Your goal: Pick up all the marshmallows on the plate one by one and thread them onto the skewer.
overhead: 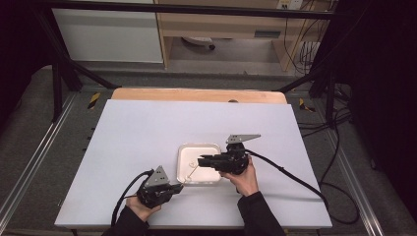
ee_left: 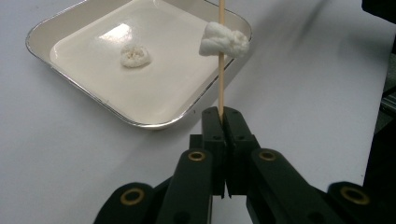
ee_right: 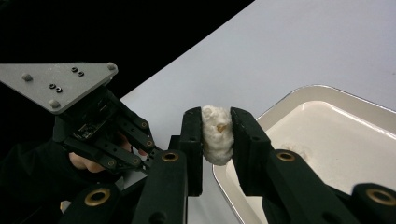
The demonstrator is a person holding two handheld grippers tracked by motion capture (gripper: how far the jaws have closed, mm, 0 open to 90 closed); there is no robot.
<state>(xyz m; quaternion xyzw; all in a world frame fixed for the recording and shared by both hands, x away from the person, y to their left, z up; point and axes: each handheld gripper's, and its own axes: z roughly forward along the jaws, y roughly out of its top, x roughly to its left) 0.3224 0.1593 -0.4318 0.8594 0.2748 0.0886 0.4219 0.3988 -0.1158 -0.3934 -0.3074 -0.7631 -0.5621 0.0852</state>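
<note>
- At the left of the high view, the left gripper (overhead: pixel 178 186) sits near the table's (overhead: pixel 147 128) front edge, its jaws clamped tight on the lower end of a thin wooden skewer (ee_left: pixel 221 70).
- The skewer rises from those jaws toward the tray (overhead: pixel 183 150), with a white marshmallow (ee_left: pixel 224 40) threaded on it well above the fingertips, over the tray's near corner.
- A second white piece (ee_left: pixel 135 55) lies flat inside the tray, apart from the skewer.
- The right gripper (overhead: pixel 201 161) reaches over the tray from its right side, and its own view shows its jaws pressed on both sides of the marshmallow.
- Behind that grip, the left gripper's grey plate (ee_right: pixel 56 84) and the hand (ee_right: pixel 86 163) holding it stand just beside the tray's edge.
</note>
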